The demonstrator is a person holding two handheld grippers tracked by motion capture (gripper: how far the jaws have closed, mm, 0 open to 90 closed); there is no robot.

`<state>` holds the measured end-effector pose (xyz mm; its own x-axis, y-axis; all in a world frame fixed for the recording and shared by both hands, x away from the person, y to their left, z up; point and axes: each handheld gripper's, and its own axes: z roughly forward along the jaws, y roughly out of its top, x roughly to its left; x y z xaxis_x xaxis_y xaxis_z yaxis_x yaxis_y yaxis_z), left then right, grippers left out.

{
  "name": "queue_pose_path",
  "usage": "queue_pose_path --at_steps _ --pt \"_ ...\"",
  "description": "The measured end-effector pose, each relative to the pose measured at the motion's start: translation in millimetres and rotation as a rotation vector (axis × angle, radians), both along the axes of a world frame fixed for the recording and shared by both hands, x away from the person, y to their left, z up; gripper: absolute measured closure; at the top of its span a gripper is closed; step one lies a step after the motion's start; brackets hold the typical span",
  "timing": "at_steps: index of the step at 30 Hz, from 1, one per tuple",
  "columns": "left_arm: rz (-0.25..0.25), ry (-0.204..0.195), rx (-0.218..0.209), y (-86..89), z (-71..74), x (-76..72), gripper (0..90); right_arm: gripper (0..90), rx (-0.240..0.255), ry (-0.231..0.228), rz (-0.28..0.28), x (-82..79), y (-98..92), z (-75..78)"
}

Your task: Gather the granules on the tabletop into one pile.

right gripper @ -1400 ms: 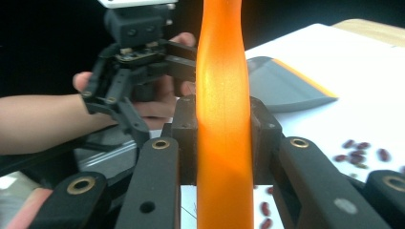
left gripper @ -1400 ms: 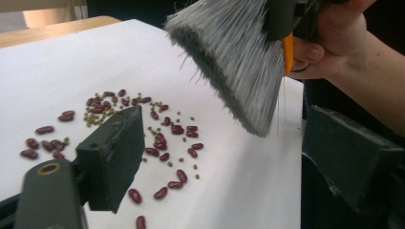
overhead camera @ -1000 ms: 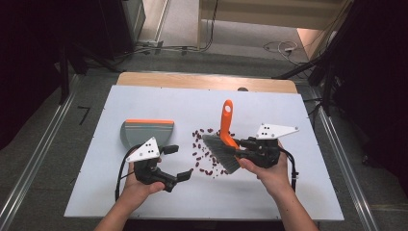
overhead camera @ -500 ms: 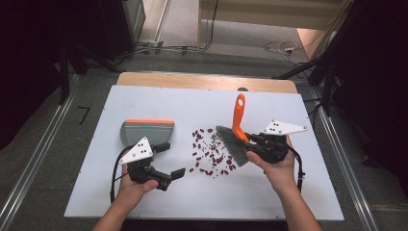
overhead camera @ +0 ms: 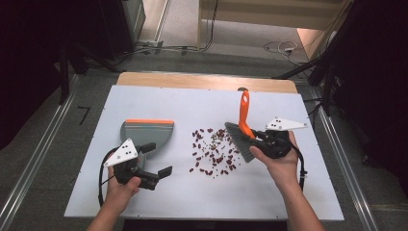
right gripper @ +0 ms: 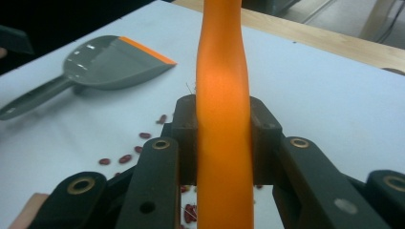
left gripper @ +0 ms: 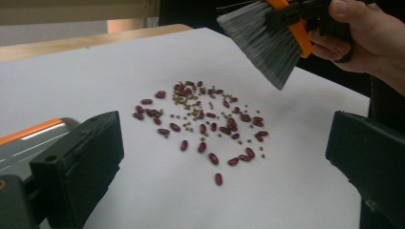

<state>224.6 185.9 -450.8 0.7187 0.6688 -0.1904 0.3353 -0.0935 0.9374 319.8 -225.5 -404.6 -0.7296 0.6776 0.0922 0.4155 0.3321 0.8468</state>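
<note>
Dustpan comes first at the left of the white desk: grey, with an orange lip along its far edge, lying flat with its handle pointing toward the person. Just beside that handle, on the near side, the left claw hangs in the person's left hand; its jaws stand wide apart with nothing between them, and in the left gripper view they frame the spill from either side. Next, in the middle of the desk, lies a loose scatter of dark red beans mixed with smaller greenish ones, apart from the dustpan. At the right edge of the scatter a brush is held tilted, its grey bristles low by the beans and its orange handle rising away from the person. The right claw, in the right hand, is clamped tight on that handle; the right gripper view shows both pads pressed against the orange shaft.
</note>
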Motion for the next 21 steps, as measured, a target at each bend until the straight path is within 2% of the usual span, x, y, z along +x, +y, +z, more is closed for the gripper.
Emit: queue_pose_path --at_steps 2,5,8,10,13,21 --pt "0.017 0.003 -0.009 7.3 -0.1 0.1 0.0 68.9 -0.017 -0.003 -0.016 4.7 -2.0 0.4" --pt "0.036 0.003 -0.018 15.0 0.1 -0.9 0.0 68.9 -0.035 0.021 -0.036 14.0 -4.6 1.7" --pt "0.051 -0.006 -0.001 18.4 -0.9 -1.0 0.0 68.9 -0.041 0.046 -0.056 24.2 -4.9 6.2" --pt "0.057 -0.004 -0.004 19.8 -2.7 0.0 0.0 68.8 -0.068 0.04 -0.067 30.6 -2.3 9.5" --pt "0.064 -0.005 0.018 19.5 -5.0 0.6 0.0 68.9 -0.122 0.03 -0.083 39.8 3.6 12.9" --pt "0.058 -0.013 0.055 17.7 -8.3 -0.2 0.0 68.9 -0.262 0.041 -0.113 70.5 17.6 15.8"
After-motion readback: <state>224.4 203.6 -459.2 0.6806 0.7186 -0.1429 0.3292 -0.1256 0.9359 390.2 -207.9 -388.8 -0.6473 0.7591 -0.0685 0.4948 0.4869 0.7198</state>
